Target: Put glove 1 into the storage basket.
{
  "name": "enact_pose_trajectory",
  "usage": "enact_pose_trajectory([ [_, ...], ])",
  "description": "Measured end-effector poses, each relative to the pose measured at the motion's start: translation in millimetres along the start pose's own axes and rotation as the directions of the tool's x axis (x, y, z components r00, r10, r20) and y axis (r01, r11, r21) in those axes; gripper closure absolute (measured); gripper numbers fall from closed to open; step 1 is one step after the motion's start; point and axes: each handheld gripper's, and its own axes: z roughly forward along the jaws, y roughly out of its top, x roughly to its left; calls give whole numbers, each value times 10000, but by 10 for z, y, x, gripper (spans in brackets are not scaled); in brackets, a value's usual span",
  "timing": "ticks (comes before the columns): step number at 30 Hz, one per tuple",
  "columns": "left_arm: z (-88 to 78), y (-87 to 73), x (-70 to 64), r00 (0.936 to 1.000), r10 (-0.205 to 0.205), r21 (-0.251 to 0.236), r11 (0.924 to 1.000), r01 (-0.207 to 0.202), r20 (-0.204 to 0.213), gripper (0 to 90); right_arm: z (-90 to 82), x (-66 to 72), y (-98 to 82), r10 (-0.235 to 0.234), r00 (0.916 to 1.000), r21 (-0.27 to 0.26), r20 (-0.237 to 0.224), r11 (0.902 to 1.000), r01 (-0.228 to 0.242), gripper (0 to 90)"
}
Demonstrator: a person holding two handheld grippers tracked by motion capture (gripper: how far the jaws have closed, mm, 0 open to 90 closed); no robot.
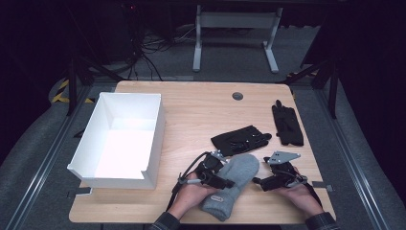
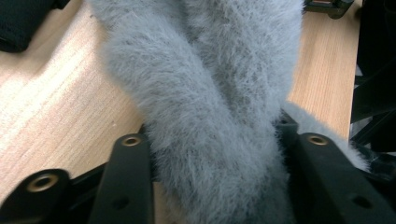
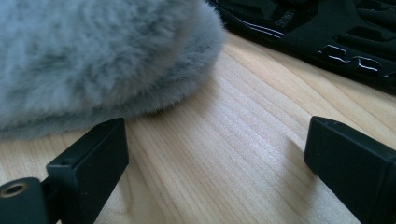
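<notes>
Where the bench (image 1: 191, 110) runs toward its near edge, I see a grey fuzzy mitten (image 1: 232, 184) lying between my two grippers, cuff end toward the person. My left gripper (image 1: 218, 178) has its jaws clenched on the mitten; in the left gripper view the fleece (image 2: 210, 93) bulges up between both black jaws and blocks most of what lies past it. My right gripper (image 1: 261, 183) sits just beside the mitten's right edge with jaws released, bare wood between them in the right gripper view, the mitten's rounded end (image 3: 93, 56) just ahead on the left. Close behind the mitten lies a black glove (image 1: 239, 139), also seen at upper right in the right gripper view (image 3: 327, 32). A second black glove (image 1: 286, 124) lies farther right, apart. A white open box (image 1: 122, 139) stands at the bench's left side, well apart from the mitten.
</notes>
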Motion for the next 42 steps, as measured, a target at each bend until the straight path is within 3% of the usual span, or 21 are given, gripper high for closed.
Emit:
enact_pose_trajectory([
  [6,-68,17,4,9996,-128,-99,9999,130,267,629,-2,0,-1,3,10000,-2,-11,10000,-3,67],
  [15,-243,60,-42,9996,8,-336,9994,2,278,629,-4,4,-5,41,10000,-9,15,10000,-41,66],
  [28,-546,49,19,9996,-269,-781,9966,266,-29,630,-5,7,-6,59,10000,-3,52,10000,-59,65],
  [42,-965,67,96,9962,-575,-1222,9913,493,-652,629,-5,7,-6,61,10000,-1,60,10000,-61,65],
])
